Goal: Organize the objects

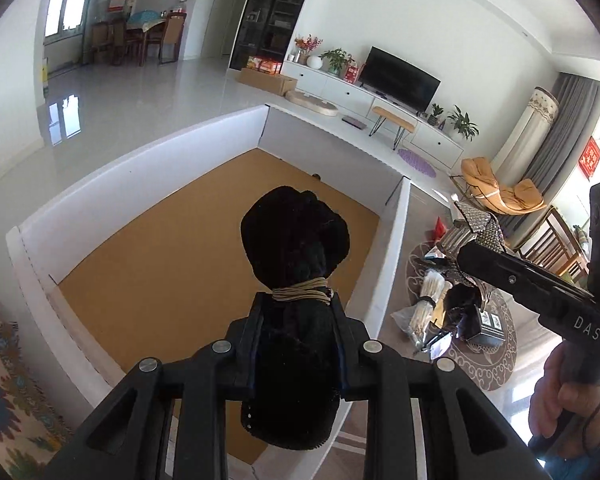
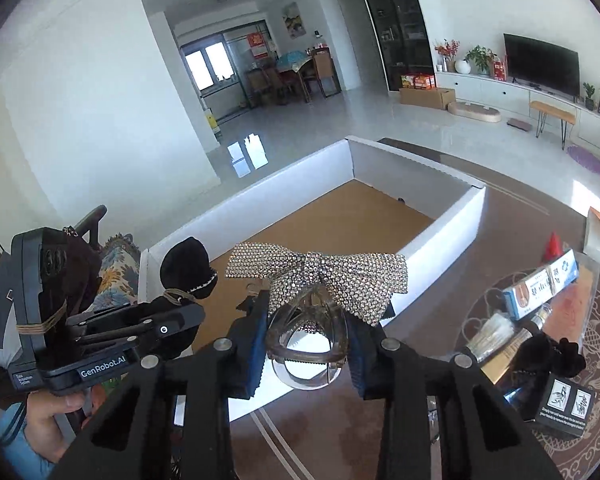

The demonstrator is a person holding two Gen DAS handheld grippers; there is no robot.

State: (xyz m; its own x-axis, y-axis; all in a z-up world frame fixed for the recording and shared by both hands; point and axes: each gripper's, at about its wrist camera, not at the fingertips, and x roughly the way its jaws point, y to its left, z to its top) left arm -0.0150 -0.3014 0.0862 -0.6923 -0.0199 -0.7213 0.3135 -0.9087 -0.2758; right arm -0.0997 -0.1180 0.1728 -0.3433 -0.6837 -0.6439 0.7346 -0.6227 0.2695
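My left gripper [image 1: 296, 308] is shut on a black velvet pouch [image 1: 294, 240] tied with a tan cord, held above the white box [image 1: 136, 168] with a brown cardboard floor. The pouch also shows in the right wrist view [image 2: 188, 260]. My right gripper [image 2: 308, 312] is shut on a clear hair clip [image 2: 306, 344] with a rhinestone bow [image 2: 320, 272], held over the box's near wall [image 2: 440, 248]. The right gripper also shows in the left wrist view [image 1: 476, 236], beside the box's right wall.
On the round patterned rug [image 2: 596, 344] right of the box lie a blue-and-white carton [image 2: 540, 284], a small black box [image 2: 566, 404], a black pouch [image 2: 548, 352] and bundled sticks [image 1: 424, 304]. A floral cloth [image 1: 4, 380] lies left of the box.
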